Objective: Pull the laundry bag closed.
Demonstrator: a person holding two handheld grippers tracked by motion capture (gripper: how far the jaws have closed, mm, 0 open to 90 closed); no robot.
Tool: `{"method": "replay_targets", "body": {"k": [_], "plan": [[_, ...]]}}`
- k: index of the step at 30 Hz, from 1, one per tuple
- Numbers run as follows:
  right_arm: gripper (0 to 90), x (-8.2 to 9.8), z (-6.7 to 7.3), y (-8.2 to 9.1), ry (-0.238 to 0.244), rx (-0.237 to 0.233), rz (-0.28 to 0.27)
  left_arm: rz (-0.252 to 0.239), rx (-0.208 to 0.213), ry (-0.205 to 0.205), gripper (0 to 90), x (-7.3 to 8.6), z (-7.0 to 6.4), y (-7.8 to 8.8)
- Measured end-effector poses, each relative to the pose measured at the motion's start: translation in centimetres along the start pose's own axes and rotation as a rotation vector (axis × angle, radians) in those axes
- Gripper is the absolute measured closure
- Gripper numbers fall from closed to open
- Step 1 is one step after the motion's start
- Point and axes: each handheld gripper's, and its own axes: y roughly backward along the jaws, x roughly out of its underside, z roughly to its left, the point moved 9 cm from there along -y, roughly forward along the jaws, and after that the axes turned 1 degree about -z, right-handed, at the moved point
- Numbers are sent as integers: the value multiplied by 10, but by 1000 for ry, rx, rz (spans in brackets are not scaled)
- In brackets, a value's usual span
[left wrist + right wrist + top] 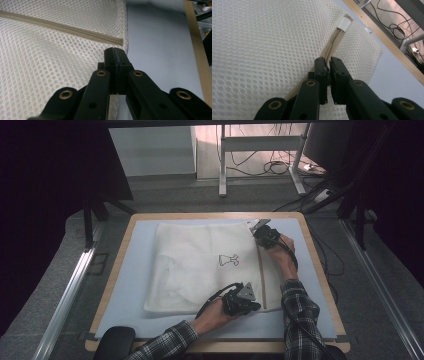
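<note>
A white mesh bag [200, 265] lies flat on a blue mat [132, 270], with a tan zipper [261, 275] running front to back near its right side. My left gripper [258, 306] sits at the bag's near right corner. In the left gripper view it [115, 53] is shut on the mesh [50, 62] just beside the zipper's end [110, 38]. My right gripper [256, 230] is at the zipper's far part. In the right gripper view it [328, 61] is shut on the zipper pull, and the zipper [335, 41] beyond it gapes slightly up to a white tab [343, 23].
The mat lies on a wooden table [111, 285], whose right edge [197, 50] runs close to the bag. A small black dress logo [228, 260] marks the bag's middle. Desk legs and cables [270, 167] stand on the floor beyond the table.
</note>
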Motion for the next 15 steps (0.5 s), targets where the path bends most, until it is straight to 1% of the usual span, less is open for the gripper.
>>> {"method": "replay_targets", "body": {"k": [2, 8, 15], "plan": [[837, 0, -1, -1, -1, 1, -1, 0, 1, 1, 900, 0, 0, 0], [833, -2, -3, -5, -43, -8, -8, -3, 4, 8, 900, 0, 0, 0], [837, -3, -6, -8, -71, -10, -8, -3, 6, 11, 900, 0, 0, 0]]}}
